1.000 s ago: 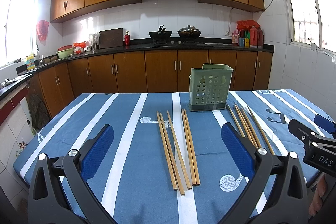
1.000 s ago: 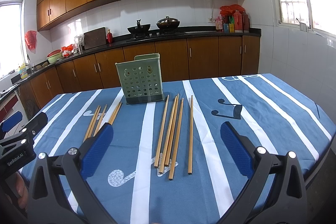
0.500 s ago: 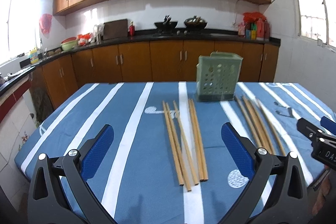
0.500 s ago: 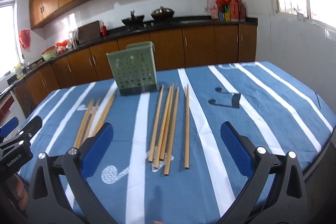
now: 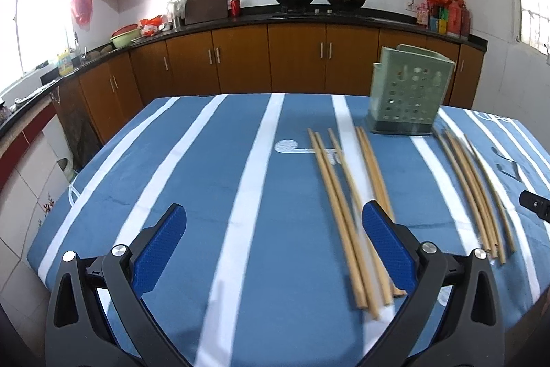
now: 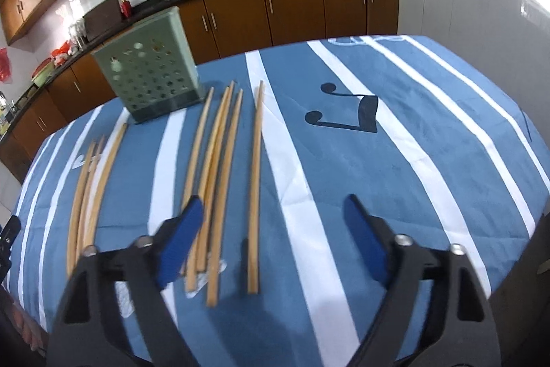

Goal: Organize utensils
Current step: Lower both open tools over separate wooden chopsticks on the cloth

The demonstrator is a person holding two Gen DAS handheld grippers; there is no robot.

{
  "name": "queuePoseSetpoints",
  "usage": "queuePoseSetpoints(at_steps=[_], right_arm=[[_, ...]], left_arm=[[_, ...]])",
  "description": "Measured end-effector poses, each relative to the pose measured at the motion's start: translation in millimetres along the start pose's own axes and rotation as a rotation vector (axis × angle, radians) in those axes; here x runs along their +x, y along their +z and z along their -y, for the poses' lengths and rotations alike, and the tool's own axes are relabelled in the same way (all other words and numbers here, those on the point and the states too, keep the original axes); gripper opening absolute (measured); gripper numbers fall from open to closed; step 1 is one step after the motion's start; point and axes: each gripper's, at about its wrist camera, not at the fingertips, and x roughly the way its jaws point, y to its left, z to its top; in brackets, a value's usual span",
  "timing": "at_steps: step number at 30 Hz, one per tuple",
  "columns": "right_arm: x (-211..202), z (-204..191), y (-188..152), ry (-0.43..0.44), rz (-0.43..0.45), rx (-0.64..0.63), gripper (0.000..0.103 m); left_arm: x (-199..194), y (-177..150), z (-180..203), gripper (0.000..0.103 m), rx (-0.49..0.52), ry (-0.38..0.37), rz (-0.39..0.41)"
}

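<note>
The chopsticks (image 6: 255, 181) are lying on the table (image 6: 429, 153) in two bundles, long axes running near to far toward the holder (image 6: 151, 78). My right gripper (image 6: 271, 239) is closing, holding nothing, one stick lying between its jaws. My left gripper (image 5: 271, 250) is hanging released, its bundle (image 5: 347, 205) just right.

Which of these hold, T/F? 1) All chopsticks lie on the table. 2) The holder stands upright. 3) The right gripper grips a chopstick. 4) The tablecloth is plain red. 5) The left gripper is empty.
1) True: both groups of chopsticks lie flat on the tablecloth.
2) True: the green holder stands upright.
3) False: the right gripper has been closing, but its pads touch nothing.
4) False: blue with white stripes.
5) True: the left gripper is open with nothing between its pads.
</note>
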Motion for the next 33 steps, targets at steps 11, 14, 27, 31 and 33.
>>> queuePoseSetpoints(at_steps=[11, 14, 27, 31, 33], right_arm=[[52.2, -16.0, 7.0, -0.04, -0.119, -0.084, 0.039], [54.9, -20.3, 5.5, -0.053, -0.102, -0.114, 0.03], [56.9, -17.7, 10.1, -0.045, -0.099, -0.105, 0.022], [58.1, -18.9, 10.6, -0.047, -0.105, -0.103, 0.022], [59.6, -20.0, 12.4, -0.048, -0.112, -0.107, 0.022]], left_arm=[[37.5, 3.8, -3.6, 0.074, -0.009, -0.097, -0.142], [47.2, 1.6, 1.7, 0.061, -0.005, -0.138, -0.195], [63.5, -6.4, 31.6, 0.036, 0.068, -0.199, -0.293], [69.9, -6.0, 33.5, 0.027, 0.08, -0.172, -0.311], [72.1, -4.0, 34.3, 0.02, 0.09, -0.156, -0.309]])
